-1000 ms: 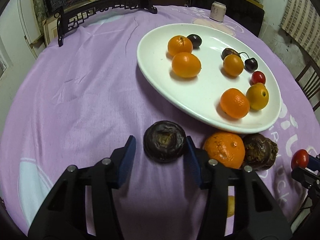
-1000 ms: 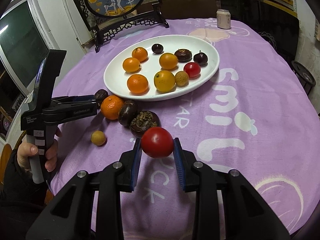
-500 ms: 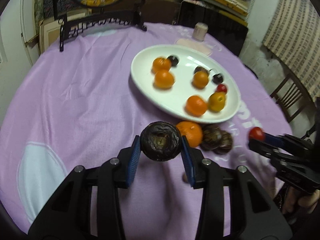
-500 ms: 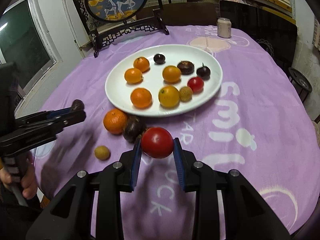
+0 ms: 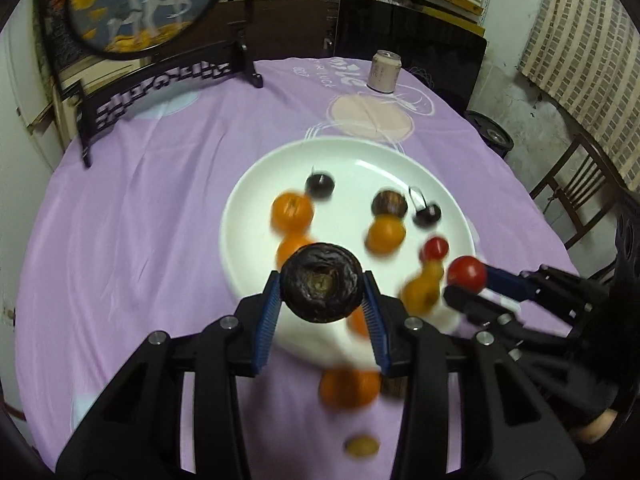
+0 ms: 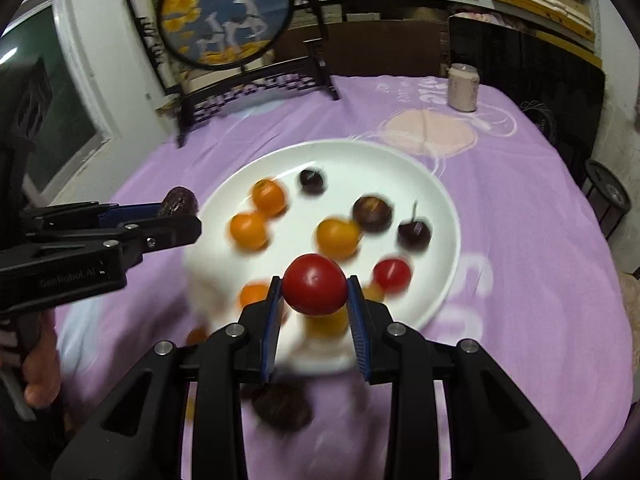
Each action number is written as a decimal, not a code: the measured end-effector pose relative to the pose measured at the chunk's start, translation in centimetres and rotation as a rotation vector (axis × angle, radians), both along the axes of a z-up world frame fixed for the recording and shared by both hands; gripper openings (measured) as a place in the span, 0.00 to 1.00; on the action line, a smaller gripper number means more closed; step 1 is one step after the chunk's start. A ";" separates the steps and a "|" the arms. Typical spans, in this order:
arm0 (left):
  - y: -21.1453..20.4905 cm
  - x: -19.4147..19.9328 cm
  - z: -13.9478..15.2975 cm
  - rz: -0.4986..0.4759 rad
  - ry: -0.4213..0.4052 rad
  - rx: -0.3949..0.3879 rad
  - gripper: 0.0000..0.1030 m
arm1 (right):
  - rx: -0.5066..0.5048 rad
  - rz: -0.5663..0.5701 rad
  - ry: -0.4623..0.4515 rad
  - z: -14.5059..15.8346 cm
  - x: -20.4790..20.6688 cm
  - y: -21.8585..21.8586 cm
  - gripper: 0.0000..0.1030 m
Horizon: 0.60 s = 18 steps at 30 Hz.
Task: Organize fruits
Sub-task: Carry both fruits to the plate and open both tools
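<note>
My left gripper is shut on a dark wrinkled fruit, held in the air over the near rim of the white plate. My right gripper is shut on a red tomato, held above the plate's near edge. The plate holds several oranges, dark fruits and a small red tomato. The right gripper also shows in the left wrist view, and the left gripper in the right wrist view. An orange and a small yellow fruit lie on the cloth.
A purple cloth covers the round table. A framed deer screen on a black stand stands at the back left. A can stands at the back. A dark fruit lies on the cloth below the right gripper. A chair is at the right.
Both grippers have risen and moved forward over the plate with their fruits. The left gripper closed on the dark fruit and lifted it off the cloth.
</note>
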State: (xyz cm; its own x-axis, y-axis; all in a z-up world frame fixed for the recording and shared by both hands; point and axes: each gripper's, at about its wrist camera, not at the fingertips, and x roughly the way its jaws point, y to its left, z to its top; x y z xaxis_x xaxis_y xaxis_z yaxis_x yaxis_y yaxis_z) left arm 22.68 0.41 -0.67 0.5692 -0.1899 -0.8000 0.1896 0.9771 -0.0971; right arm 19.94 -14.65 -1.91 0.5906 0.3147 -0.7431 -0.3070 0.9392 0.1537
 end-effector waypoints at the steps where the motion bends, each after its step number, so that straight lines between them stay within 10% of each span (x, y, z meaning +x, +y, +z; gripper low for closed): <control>1: -0.4 1.0 -0.2 0.005 0.006 0.002 0.40 | -0.016 -0.011 -0.004 -0.3 0.8 0.0 0.31; 12: -2.1 6.9 -3.9 0.041 0.115 -0.031 0.41 | 0.017 -0.005 0.045 -2.1 3.9 -1.3 0.42; 15: -2.2 6.9 -3.1 0.058 0.074 -0.014 0.84 | -0.027 -0.039 0.019 -1.7 3.6 -1.3 0.64; 18: -1.6 5.3 -1.5 0.051 0.034 -0.027 0.86 | -0.033 -0.050 0.011 -0.6 1.8 -2.1 0.65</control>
State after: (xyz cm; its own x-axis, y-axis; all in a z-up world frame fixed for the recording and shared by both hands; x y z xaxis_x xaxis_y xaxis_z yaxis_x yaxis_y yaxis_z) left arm 27.95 -1.24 -2.12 0.5512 -0.1833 -0.8140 0.1352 0.9823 -0.1296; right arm 21.70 -16.79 -2.51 0.5972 0.2601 -0.7587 -0.2577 0.9580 0.1256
